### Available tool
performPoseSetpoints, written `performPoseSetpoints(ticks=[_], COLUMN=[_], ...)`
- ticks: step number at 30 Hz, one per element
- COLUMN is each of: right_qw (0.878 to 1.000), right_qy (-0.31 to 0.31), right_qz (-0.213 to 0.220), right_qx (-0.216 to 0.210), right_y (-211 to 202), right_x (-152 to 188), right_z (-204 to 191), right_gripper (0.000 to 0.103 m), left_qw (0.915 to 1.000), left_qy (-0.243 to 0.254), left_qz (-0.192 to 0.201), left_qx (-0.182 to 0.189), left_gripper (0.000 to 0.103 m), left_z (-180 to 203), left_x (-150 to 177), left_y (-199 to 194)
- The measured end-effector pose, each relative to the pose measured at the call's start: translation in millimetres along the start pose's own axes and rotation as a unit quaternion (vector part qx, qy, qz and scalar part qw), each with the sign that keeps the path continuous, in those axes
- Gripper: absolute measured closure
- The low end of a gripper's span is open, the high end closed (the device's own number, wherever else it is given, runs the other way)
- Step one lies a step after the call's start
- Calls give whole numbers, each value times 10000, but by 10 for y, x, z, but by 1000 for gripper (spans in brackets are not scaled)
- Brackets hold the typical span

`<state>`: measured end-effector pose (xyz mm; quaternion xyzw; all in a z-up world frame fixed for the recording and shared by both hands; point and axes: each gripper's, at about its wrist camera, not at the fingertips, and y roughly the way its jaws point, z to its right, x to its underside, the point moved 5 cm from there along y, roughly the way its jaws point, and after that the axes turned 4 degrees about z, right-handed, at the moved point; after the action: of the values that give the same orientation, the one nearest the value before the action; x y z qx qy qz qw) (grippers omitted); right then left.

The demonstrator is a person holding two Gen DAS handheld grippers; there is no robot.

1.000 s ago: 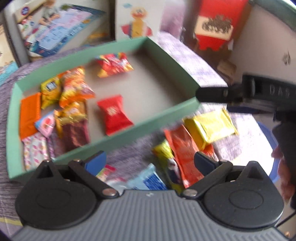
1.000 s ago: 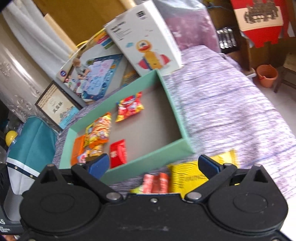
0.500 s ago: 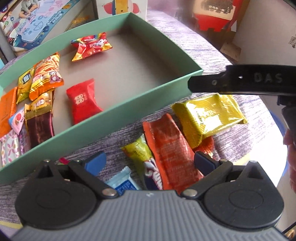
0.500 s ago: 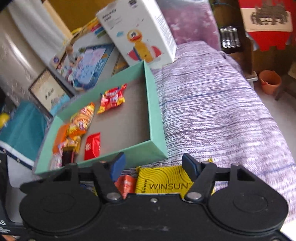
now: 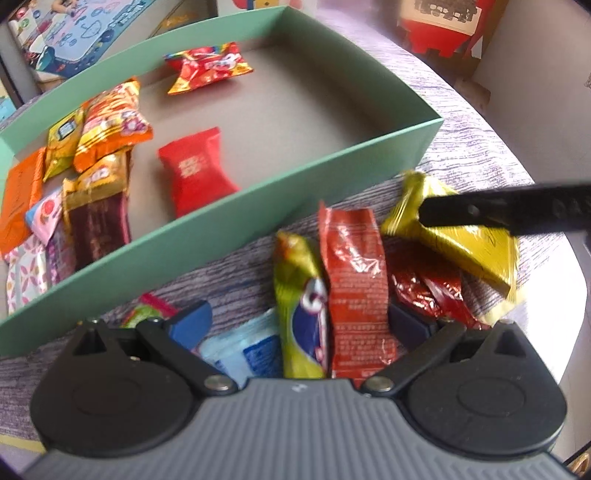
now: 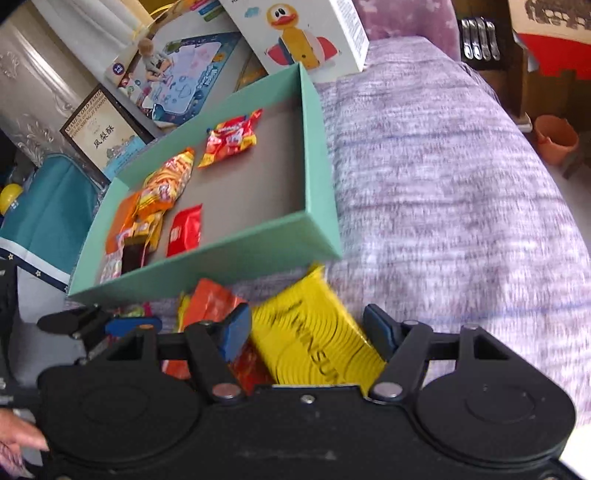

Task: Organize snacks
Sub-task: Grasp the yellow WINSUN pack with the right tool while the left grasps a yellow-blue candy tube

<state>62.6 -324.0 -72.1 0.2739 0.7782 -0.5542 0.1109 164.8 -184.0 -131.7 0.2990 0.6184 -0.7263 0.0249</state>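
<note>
A green tray (image 5: pixel 303 173) (image 6: pixel 321 155) on the purple cloth holds several snacks along its left side, among them a red packet (image 5: pixel 195 175) and a red-yellow candy bag (image 5: pixel 208 66). Loose snacks lie in front of the tray: an orange-red packet (image 5: pixel 352 280), a green-blue packet (image 5: pixel 303 306), a light blue packet (image 5: pixel 251 354), a dark red packet (image 5: pixel 432 291). My left gripper (image 5: pixel 295 325) is open low over them. My right gripper (image 6: pixel 306 332) is shut on the yellow packet (image 6: pixel 314 339) (image 5: pixel 469 236), tilting it up off the cloth.
Toy boxes (image 6: pixel 295 33) (image 6: pixel 177 77) lean behind the tray. A framed picture (image 6: pixel 99 136) and a teal bag (image 6: pixel 48 218) stand at the left. The cloth-covered table's round edge (image 5: pixel 554 229) drops off at the right. An orange pot (image 6: pixel 556 138) sits on the floor.
My right gripper narrowed around the yellow packet and tilted it up. My left gripper came lower and closer over the loose snacks, still open.
</note>
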Motion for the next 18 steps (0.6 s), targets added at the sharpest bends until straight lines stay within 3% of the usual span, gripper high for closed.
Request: performPoseSetpoints(ticks=[4, 9, 11, 13, 18], right_qw=[9999, 9965, 9922, 9889, 9924], right_qy=[11, -460, -779, -991, -557], right_qz=[-22, 159, 263, 342, 449], right_qx=[128, 674, 940, 1056, 1002], right_y=[-22, 54, 85, 88, -43], right_x=[103, 164, 200, 234, 259], right_z=[-75, -268, -347, -392, -192], right_gripper=[35, 34, 50, 52, 52], left_qw=[9999, 9999, 9998, 9995, 9978], left_qy=[-12, -61, -64, -13, 223], left_qz=[55, 116, 180, 245, 588], left_qx=[-92, -110, -111, -181, -212], left_gripper=[0, 0, 0, 0, 1], left_z=[-108, -202, -222, -210, -107], left_x=[62, 142, 162, 139, 53], left_y=[-59, -178, -249, -297, -429])
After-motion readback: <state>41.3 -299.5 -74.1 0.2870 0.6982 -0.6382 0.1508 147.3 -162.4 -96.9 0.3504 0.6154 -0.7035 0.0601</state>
